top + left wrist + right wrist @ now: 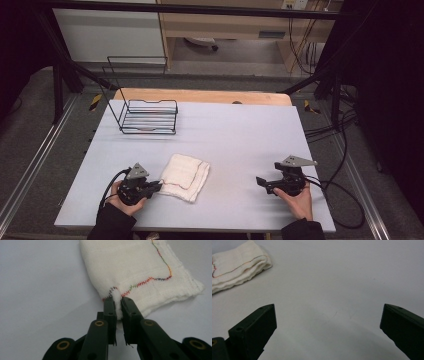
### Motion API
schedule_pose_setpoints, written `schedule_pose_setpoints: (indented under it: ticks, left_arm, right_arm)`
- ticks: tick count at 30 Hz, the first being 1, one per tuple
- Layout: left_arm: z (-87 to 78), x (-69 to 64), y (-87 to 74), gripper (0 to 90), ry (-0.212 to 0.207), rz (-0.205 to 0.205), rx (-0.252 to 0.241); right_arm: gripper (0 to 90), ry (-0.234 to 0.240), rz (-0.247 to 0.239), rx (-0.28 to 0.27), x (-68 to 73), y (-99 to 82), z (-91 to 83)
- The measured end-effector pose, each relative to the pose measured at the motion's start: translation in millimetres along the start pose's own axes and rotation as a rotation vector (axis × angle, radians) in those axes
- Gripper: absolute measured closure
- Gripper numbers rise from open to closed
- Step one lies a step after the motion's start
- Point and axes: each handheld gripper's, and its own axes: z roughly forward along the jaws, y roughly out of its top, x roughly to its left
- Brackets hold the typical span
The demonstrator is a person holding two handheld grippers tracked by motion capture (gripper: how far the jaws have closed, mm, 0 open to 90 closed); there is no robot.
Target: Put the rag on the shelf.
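A folded white cloth [186,176] with multicoloured stitching lies on the pale table [240,135], near the front and left of centre. My left gripper [159,186] sits at the cloth's left edge. In the left gripper view its jaws pinch a fold of the cloth [140,270] at the stitched hem, so my left gripper [118,300] is shut on the cloth. My right gripper [259,182] rests low at the front right, well apart from the cloth. In the right gripper view its jaws stand wide over bare table, my right gripper [328,312] open, the cloth [237,267] at the upper left.
A black wire rack [148,116] stands at the back left of the table. A wooden board [200,96] borders the far edge. Cables [340,195] trail off the right side. Bare table stretches between the cloth and my right gripper.
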Motion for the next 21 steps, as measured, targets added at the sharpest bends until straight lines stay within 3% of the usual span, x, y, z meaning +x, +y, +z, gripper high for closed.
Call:
schedule_pose_setpoints:
  ticks: [6,9,12,15,21]
  left_arm:
    - [0.5,-1.4,2.3,73.1,0.035,0.020,0.005]
    - [-1.4,1.1,6.0,57.6,0.035,0.007,-0.006]
    - [-3.3,4.1,12.1,50.9,0.032,-0.001,-0.031]
    - [-0.9,9.4,21.9,38.3,0.027,-0.014,-0.042]
    - [12.2,18.2,39.0,23.4,0.035,-0.005,-0.009]
  right_arm:
    - [1.2,-0.003,0.000,-0.001,-0.2,0.0,-0.1]
    - [1.2,-0.005,0.003,-0.001,-0.2,0.2,0.4]
    - [1.2,-0.005,0.003,0.003,-0.1,0.1,0.4]
    - [1.2,-0.004,0.006,0.002,-0.1,0.3,0.6]
    - [1.2,-0.007,0.005,0.001,-0.2,0.2,1.0]
